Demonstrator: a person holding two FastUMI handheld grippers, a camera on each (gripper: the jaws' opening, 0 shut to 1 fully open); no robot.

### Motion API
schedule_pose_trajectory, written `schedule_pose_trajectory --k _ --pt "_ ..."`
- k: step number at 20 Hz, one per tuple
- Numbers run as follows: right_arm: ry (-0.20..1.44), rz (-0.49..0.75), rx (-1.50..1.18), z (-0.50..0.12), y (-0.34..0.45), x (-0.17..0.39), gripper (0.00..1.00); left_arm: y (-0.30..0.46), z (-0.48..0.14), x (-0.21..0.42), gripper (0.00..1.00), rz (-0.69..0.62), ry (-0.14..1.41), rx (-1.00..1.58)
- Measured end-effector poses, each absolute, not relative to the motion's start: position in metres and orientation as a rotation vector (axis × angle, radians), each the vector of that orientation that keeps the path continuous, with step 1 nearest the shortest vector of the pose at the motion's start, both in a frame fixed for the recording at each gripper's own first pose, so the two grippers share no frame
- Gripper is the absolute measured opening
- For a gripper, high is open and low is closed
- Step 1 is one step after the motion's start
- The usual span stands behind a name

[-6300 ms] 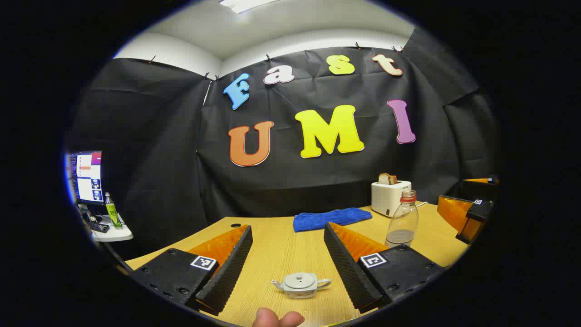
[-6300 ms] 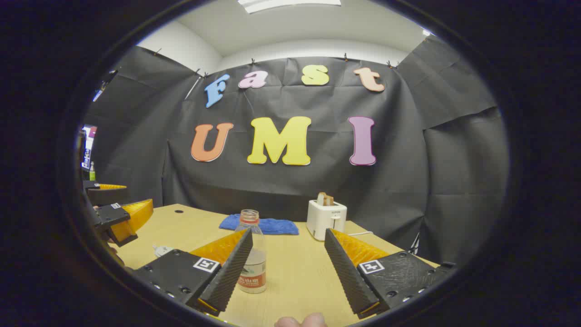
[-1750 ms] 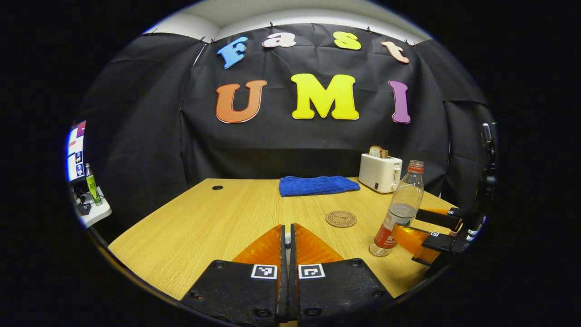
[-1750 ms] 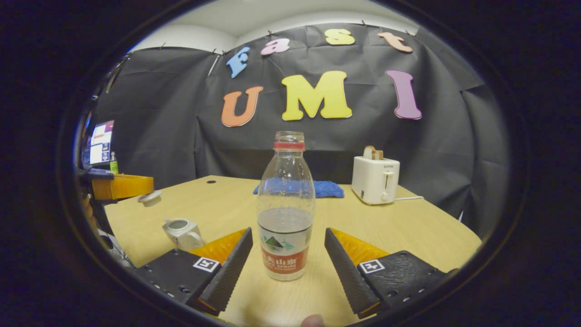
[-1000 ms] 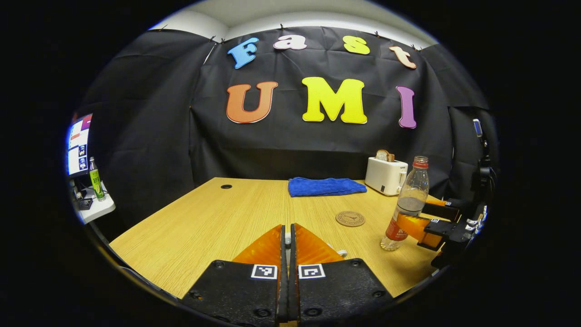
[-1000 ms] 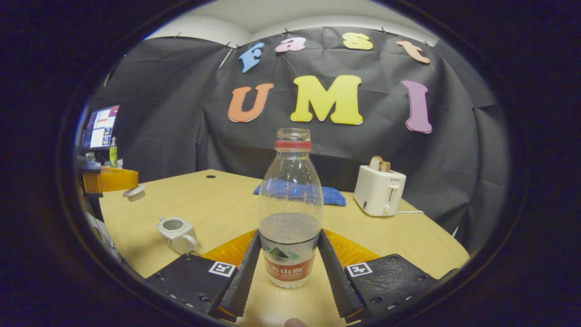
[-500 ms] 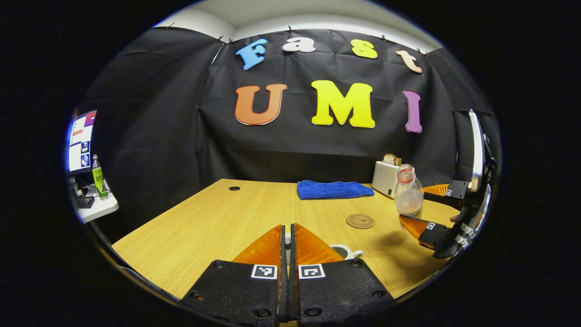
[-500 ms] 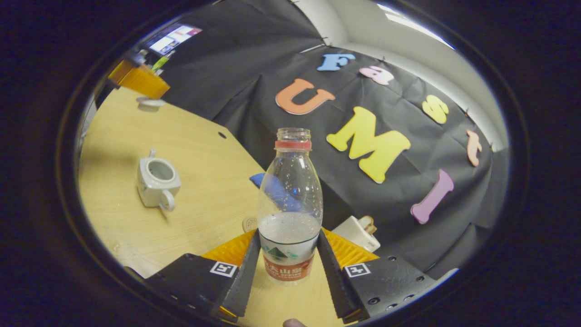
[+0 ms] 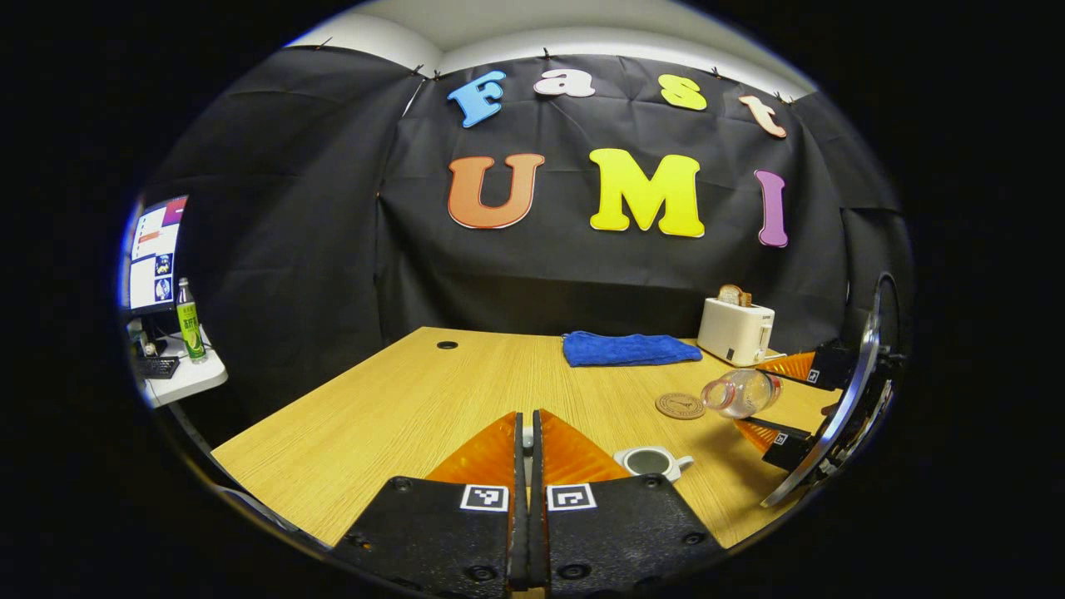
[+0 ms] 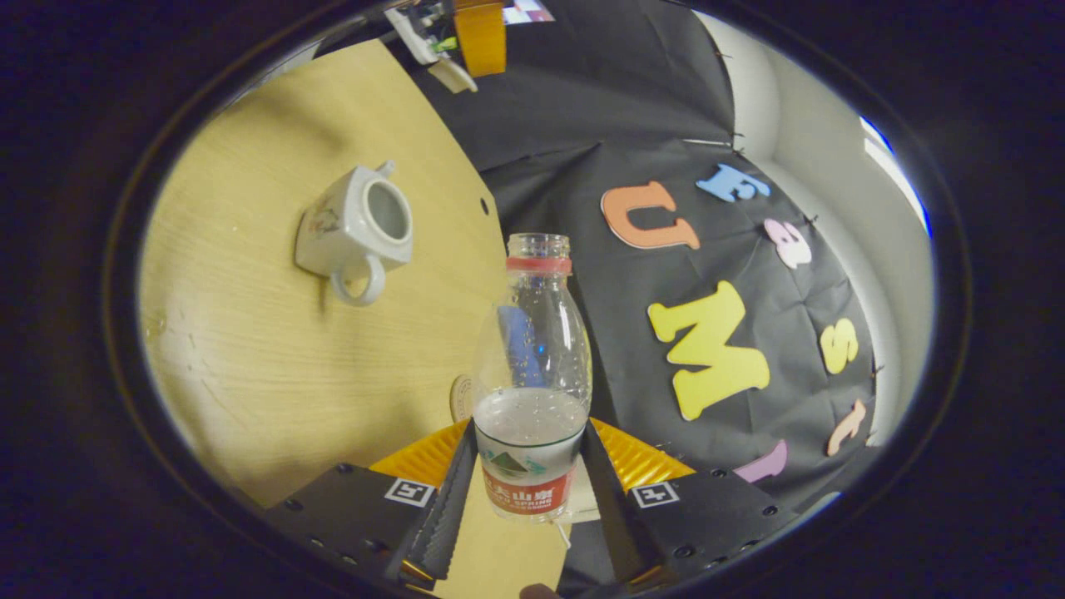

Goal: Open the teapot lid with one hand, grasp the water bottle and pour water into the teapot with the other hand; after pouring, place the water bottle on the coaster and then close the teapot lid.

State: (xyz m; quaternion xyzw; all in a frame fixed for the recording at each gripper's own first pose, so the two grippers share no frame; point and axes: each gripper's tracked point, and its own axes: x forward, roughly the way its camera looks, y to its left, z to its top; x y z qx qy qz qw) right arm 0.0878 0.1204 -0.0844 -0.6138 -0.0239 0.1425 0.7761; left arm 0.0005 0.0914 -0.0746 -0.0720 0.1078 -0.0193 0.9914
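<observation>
In the left gripper view, my left gripper (image 9: 524, 423) is shut, with a sliver of the white teapot lid pinched between its fingers. In the right gripper view the lid (image 10: 453, 76) hangs under that gripper (image 10: 478, 33), above the table. The open white teapot (image 9: 651, 460) (image 10: 354, 220) stands on the table to the right of my left fingers. My right gripper (image 10: 528, 433) is shut on the clear water bottle (image 10: 532, 366), uncapped and part full. The bottle (image 9: 739, 393) is in the air, tipped almost level, mouth towards the teapot. The round cork coaster (image 9: 680, 405) lies behind the teapot.
A blue towel (image 9: 630, 349) and a white toaster (image 9: 735, 330) holding toast sit at the back of the wooden table (image 9: 391, 408). A side table at the far left carries a monitor (image 9: 154, 258) and a green bottle (image 9: 190, 331).
My right gripper has lifted the bottle off the table and rolled it over, from upright to almost level, towards the teapot. My left gripper stays shut with the lid held up.
</observation>
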Motion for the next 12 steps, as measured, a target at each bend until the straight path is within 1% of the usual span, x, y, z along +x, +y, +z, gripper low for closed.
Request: schedule_pose_trajectory --k 5,12 --pt "-0.12 0.328 -1.483 -0.087 0.132 0.087 0.71 0.092 -0.074 0.001 0.03 -0.049 0.203 -0.13" --pt "-0.211 0.333 -1.628 -0.082 0.146 0.094 0.71 0.096 -0.077 0.002 0.03 -0.049 0.208 -0.132"
